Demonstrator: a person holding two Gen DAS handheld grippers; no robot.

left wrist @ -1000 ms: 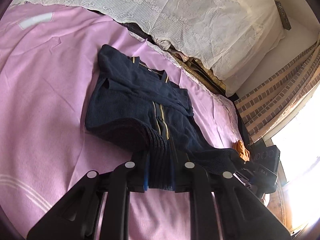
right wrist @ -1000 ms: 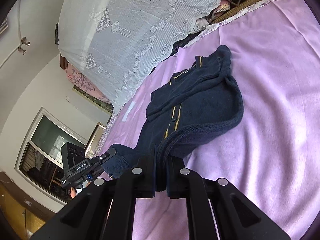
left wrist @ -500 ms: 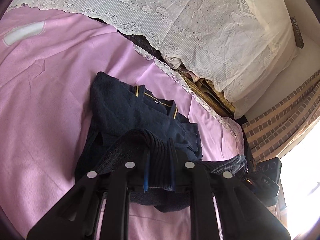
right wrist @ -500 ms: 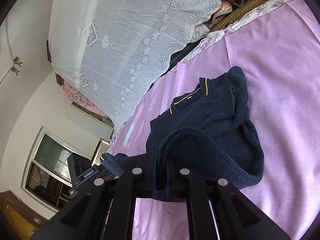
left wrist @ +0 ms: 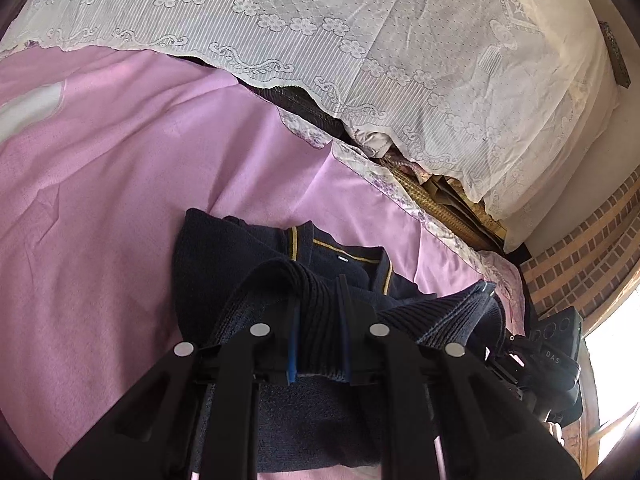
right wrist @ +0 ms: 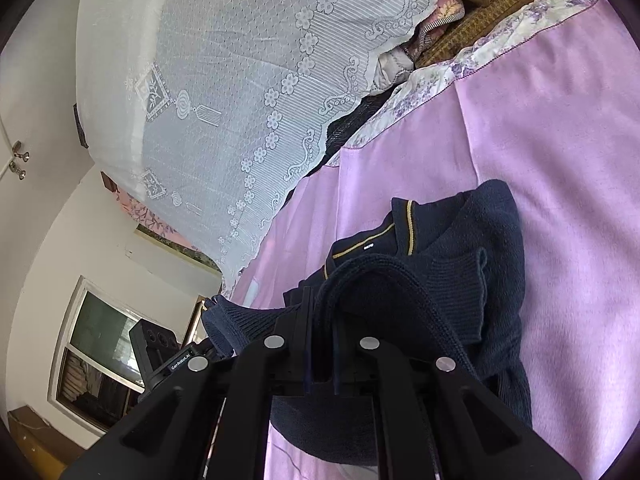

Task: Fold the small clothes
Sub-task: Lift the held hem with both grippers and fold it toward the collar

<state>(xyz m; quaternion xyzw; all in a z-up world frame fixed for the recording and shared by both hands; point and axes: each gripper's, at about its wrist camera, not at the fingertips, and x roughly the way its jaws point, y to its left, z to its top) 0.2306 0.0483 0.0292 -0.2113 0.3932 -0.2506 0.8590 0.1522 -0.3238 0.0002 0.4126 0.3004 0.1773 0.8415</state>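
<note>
Navy knit clamped in both grippers, hem hovering over the collar.

The left gripper (left wrist: 320, 320) was pinched tight on the ribbed hem of the navy cardigan (left wrist: 224, 256), and the right gripper (right wrist: 322, 320) bit the same hem at its other end. The gold-trimmed collar (right wrist: 402, 226) lay just beyond both, the garment's length running away towards the lace-covered pillows (left wrist: 360, 60) across the pink bedsheet (left wrist: 100, 200). No containers in view.

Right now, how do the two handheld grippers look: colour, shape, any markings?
Both are matte black. The left gripper and the right gripper each show four angled struts with round silver studs. The left gripper's jaws have blue edges. The left gripper's body carries white lettering. No cables or sleeves are visible.
</note>
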